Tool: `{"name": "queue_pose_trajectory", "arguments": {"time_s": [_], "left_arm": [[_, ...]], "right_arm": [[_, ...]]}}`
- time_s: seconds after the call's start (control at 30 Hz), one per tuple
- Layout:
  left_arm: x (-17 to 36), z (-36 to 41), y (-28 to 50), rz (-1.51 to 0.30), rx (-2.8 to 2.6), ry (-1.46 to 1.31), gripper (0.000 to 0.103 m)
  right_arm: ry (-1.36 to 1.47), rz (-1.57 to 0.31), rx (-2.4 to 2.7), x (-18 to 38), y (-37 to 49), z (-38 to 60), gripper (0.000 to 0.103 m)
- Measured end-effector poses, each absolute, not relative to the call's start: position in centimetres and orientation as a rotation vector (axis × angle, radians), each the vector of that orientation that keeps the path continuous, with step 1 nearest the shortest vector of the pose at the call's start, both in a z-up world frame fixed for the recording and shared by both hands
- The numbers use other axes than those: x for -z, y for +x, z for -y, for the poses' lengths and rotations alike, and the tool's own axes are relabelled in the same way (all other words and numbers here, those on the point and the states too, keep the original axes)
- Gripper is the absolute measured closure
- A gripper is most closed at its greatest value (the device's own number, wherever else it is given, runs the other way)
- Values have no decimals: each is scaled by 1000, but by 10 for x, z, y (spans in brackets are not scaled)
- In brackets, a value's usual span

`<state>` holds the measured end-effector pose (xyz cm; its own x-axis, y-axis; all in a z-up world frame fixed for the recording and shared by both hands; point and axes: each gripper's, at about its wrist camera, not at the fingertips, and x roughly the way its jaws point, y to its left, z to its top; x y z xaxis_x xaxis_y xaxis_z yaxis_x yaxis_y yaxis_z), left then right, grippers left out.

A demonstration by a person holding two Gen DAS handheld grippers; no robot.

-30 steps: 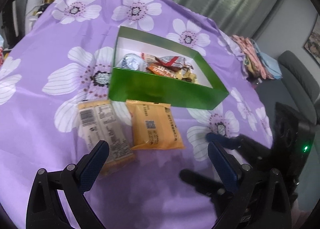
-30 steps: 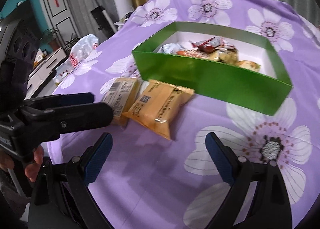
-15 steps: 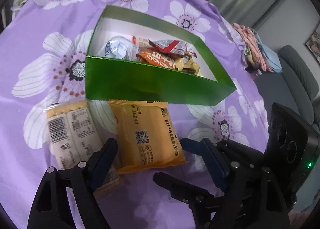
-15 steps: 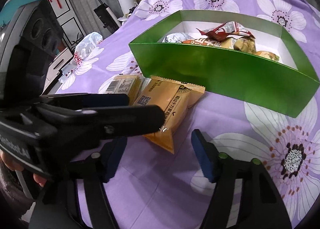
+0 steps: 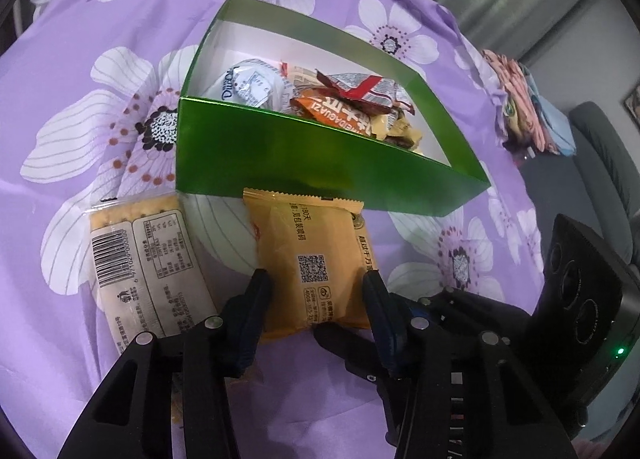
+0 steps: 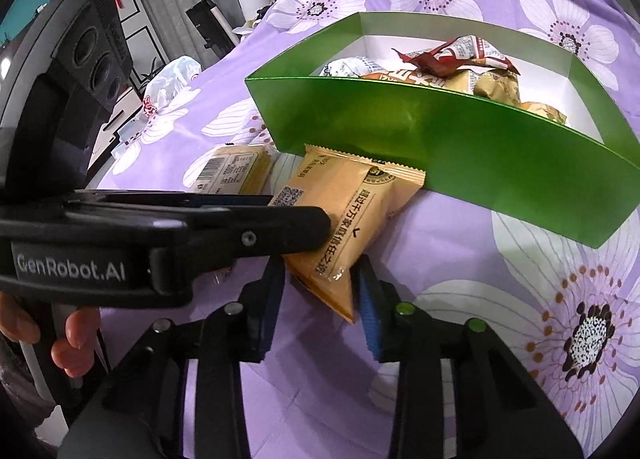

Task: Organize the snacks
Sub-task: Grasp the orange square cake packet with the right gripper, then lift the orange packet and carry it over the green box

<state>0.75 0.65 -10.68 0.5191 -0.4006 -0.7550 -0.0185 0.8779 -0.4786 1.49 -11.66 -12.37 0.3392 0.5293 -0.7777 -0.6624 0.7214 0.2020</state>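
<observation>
step: the orange snack packet (image 5: 316, 267) is being pinched from both sides, the left tool (image 5: 316, 291) closing across its width, the right tool (image 6: 320, 291) closing on its near corner.
next move: a joint lift over the green box (image 5: 320, 163) wall just ahead is called for.
box contents: several wrapped snacks (image 5: 348, 99) are held.
worktop: a cracker pack (image 5: 148, 271) is left beside the left tool.
</observation>
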Motion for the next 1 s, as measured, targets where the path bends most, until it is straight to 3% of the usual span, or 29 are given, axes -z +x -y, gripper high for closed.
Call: {"name": "queue_pose_trajectory", "arguments": {"time_s": [1.0], "left_arm": [[28,35,-28,-862,255,-304,55]], "right_arm": [[-139,-766,-769,54,-27,152,71]]}}
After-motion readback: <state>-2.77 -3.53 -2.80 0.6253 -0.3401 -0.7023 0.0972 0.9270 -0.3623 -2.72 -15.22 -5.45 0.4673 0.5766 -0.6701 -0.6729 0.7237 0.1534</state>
